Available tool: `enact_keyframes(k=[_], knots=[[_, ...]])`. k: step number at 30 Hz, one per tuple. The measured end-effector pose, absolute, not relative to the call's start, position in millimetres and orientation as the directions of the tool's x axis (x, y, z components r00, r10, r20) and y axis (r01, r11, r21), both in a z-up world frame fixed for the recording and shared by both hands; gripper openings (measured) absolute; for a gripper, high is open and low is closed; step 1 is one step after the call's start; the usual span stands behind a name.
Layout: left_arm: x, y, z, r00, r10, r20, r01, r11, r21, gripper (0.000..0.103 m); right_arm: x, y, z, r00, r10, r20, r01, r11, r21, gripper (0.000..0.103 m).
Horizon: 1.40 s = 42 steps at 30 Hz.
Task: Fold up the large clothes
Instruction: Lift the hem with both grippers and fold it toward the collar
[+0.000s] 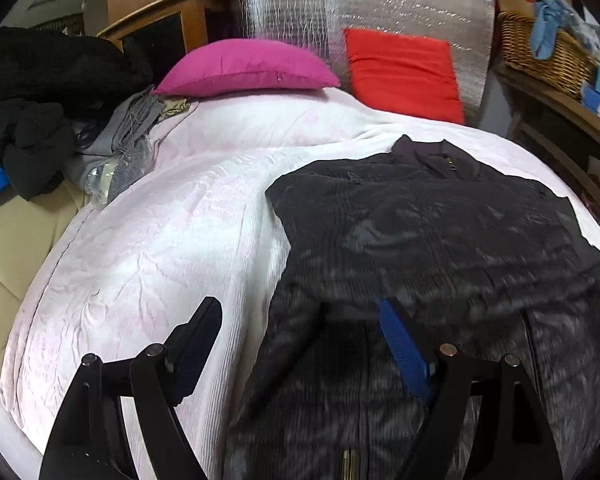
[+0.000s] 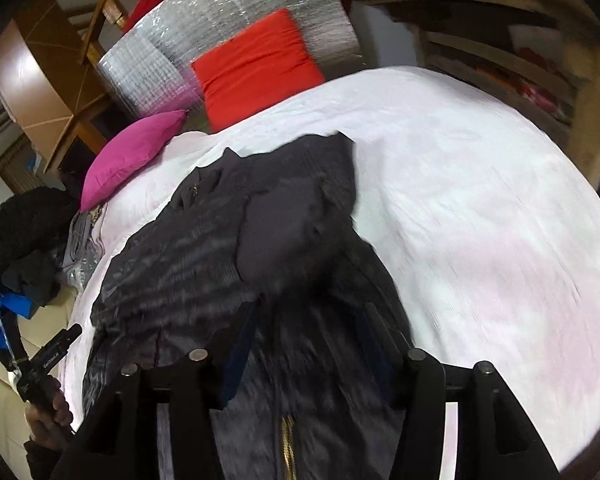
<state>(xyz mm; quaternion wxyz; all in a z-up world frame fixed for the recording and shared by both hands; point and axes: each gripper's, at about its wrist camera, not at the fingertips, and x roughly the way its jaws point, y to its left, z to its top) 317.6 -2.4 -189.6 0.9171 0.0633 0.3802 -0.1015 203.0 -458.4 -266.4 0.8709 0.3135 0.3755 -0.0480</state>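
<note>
Both grippers angled down over bed. Person's left hand grips handle at lower left of right wrist view. White quilted cover on bed; pink pillow, red cushion, silver insulation sheet at head; pile of dark clothes at left, wicker basket on shelf at right. Dark quilted jacket spread flat on bed, collar toward pillows. Left gripper fingers wide apart, nothing between. Right gripper fingers apart above jacket hem; contact unclear, blurred.
</note>
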Motion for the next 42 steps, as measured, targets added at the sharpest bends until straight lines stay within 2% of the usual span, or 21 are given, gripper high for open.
enact_keyframes(k=[11, 18, 24, 28, 33, 34, 35, 37, 38, 39, 40, 42], knots=[[228.6, 36.6, -219.5, 0.646, -0.147, -0.749, 0.234, 0.972, 0.011, 0.082, 103.5, -448.2, -313.4, 0.634, 0.248, -0.732, 0.367, 0.737, 0.568, 0.061], [172.3, 69.9, -243.6, 0.536, -0.241, -0.809, 0.198, 0.967, -0.157, 0.082, 68.6, -410.2, -337.6, 0.53, 0.332, -0.78, 0.348, 0.753, 0.558, 0.067], [145.2, 82.6, -267.9, 0.428, -0.305, -0.85, 0.152, 0.952, -0.265, 0.082, 64.9, -374.8, -360.4, 0.416, 0.299, -0.859, 0.353, 0.817, 0.456, 0.072], [136.2, 90.8, -289.9, 0.331, -0.357, -0.873, 0.085, 0.933, -0.349, 0.084, 64.8, -373.3, -382.7, 0.389, 0.383, -0.838, 0.406, 0.745, 0.529, 0.073], [137.2, 91.0, -302.6, 0.285, -0.36, -0.889, 0.052, 0.931, -0.36, 0.084, 62.6, -372.3, -389.9, 0.403, 0.41, -0.818, 0.408, 0.72, 0.561, 0.074], [135.9, 90.5, -302.1, 0.296, -0.362, -0.884, 0.059, 0.931, -0.361, 0.083, 61.3, -374.4, -391.4, 0.406, 0.411, -0.816, 0.402, 0.722, 0.563, 0.071], [134.1, 90.1, -300.9, 0.311, -0.363, -0.879, 0.068, 0.931, -0.36, 0.082, 59.3, -374.1, -390.3, 0.412, 0.409, -0.814, 0.396, 0.724, 0.564, 0.063], [131.9, 84.7, -296.6, 0.324, -0.38, -0.866, 0.109, 0.925, -0.365, 0.052, 55.3, -371.3, -386.3, 0.421, 0.409, -0.809, 0.378, 0.731, 0.567, 0.051], [131.7, 80.2, -295.1, 0.327, -0.374, -0.868, 0.124, 0.927, -0.354, 0.05, 53.0, -369.4, -382.2, 0.423, 0.401, -0.813, 0.367, 0.744, 0.558, 0.038], [129.6, 76.5, -293.1, 0.34, -0.361, -0.869, 0.14, 0.933, -0.333, 0.048, 51.4, -366.4, -378.2, 0.424, 0.397, -0.814, 0.355, 0.755, 0.552, 0.034], [128.4, 74.9, -292.3, 0.344, -0.359, -0.868, 0.148, 0.933, -0.327, 0.045, 49.2, -362.9, -372.4, 0.422, 0.384, -0.821, 0.34, 0.772, 0.536, 0.03], [127.7, 73.8, -291.4, 0.346, -0.372, -0.862, 0.148, 0.928, -0.341, 0.045, 45.5, -356.3, -363.3, 0.424, 0.375, -0.824, 0.303, 0.799, 0.519, 0.03]])
